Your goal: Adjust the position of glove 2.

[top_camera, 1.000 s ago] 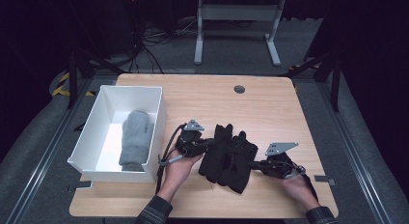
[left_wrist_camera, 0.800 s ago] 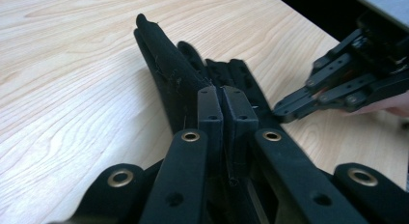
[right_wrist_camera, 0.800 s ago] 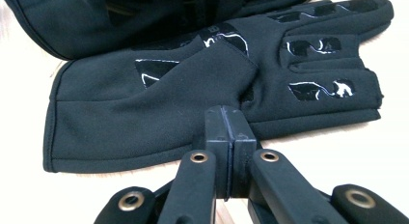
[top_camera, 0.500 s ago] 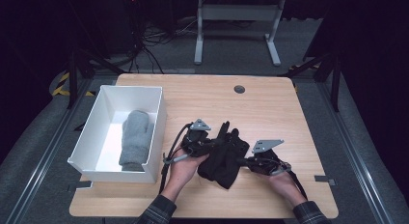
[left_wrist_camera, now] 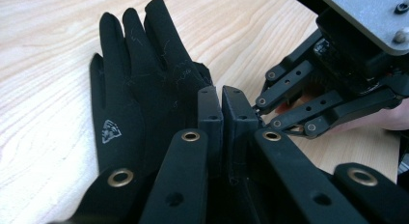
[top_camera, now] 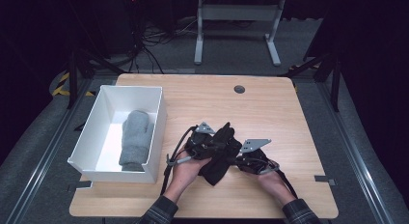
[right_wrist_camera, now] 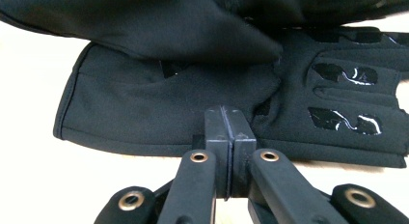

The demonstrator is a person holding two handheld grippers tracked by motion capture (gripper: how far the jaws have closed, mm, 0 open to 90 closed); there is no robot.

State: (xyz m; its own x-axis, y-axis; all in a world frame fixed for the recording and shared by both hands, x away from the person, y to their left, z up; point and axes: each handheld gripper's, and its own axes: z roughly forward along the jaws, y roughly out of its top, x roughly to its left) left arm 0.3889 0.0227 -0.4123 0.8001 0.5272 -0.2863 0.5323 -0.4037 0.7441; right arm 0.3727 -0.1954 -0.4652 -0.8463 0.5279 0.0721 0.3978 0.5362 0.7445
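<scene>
Black glove (top_camera: 219,151) bunched further, fingers up-table

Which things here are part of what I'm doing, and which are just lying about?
In the job:
black glove
left tongs, shut on it
right tongs, shut on it

Lying about:
white bin
grey mitten inside it
table

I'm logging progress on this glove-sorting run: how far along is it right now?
Done: a grey mitten already lies inside the white bin. In hand: the left gripper and right gripper are both shut on the black gloves, bunched on the table between the two hands. Left: the black gloves are not yet in the bin; they probably go there next.
</scene>
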